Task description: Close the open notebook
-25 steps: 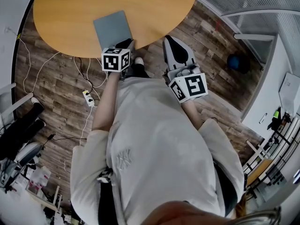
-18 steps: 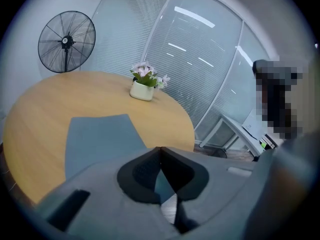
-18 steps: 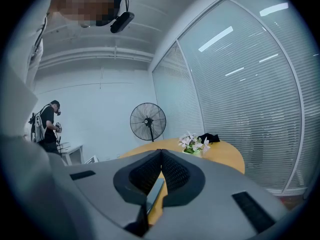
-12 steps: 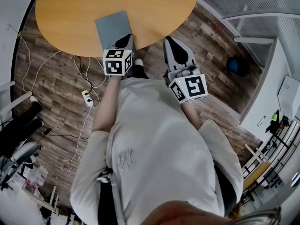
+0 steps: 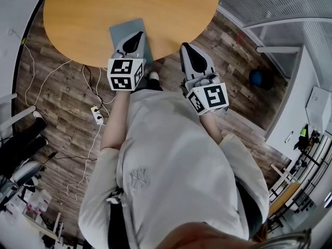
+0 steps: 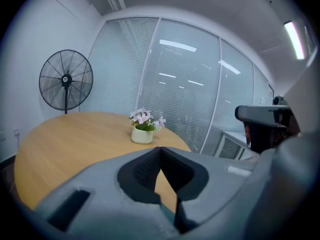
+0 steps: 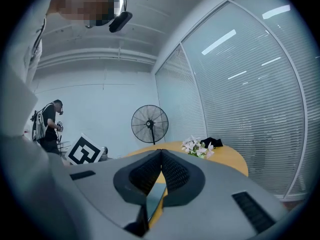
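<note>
The notebook [image 5: 124, 31] is lying flat on the round wooden table [image 5: 78, 14], close to the edge nearest the person. It is showing a plain grey-blue cover, with no pages exposed. The left gripper [image 5: 138, 35] is hovering above the notebook's near part, tilting slightly downward, its jaws pressed together on nothing. The right gripper [image 5: 185, 45] is hanging just off the table's edge, nearly level, its jaws likewise meeting and empty.
</note>
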Action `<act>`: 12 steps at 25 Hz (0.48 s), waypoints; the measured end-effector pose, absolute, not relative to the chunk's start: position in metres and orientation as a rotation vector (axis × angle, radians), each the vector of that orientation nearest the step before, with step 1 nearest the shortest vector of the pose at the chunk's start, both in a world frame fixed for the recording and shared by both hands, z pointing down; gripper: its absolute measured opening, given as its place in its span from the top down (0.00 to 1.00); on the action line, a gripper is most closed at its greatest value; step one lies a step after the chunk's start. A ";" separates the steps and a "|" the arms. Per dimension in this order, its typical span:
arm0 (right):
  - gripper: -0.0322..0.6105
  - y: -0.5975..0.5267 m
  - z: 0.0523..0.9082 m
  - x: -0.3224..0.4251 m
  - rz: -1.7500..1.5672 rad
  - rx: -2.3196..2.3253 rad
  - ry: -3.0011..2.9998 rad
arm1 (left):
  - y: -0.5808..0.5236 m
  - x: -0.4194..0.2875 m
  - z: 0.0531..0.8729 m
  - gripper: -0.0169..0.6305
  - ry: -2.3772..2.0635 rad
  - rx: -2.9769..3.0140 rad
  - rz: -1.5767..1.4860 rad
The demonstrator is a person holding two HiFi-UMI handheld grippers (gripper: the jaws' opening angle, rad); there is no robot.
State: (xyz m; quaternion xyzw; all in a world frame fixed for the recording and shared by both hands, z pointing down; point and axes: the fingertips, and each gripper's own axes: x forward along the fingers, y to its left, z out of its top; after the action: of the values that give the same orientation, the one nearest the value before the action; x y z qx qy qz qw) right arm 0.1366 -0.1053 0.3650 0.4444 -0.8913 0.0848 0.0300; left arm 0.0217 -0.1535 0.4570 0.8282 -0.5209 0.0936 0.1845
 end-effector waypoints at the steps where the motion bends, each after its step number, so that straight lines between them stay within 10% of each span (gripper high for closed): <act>1: 0.96 -0.107 0.364 0.135 0.254 1.379 -2.746 | -0.155 0.018 0.450 0.95 -1.480 2.352 0.252; 12: 0.96 -0.128 0.344 0.107 0.203 1.445 -2.727 | -0.166 -0.037 0.365 0.95 -1.597 2.461 0.075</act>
State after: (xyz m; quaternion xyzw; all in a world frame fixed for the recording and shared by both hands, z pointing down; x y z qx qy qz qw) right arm 0.1065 -0.1283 0.3439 0.4670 -0.8815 0.0657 0.0246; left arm -0.0367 -0.1656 0.3653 0.8341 -0.5413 0.0254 0.1030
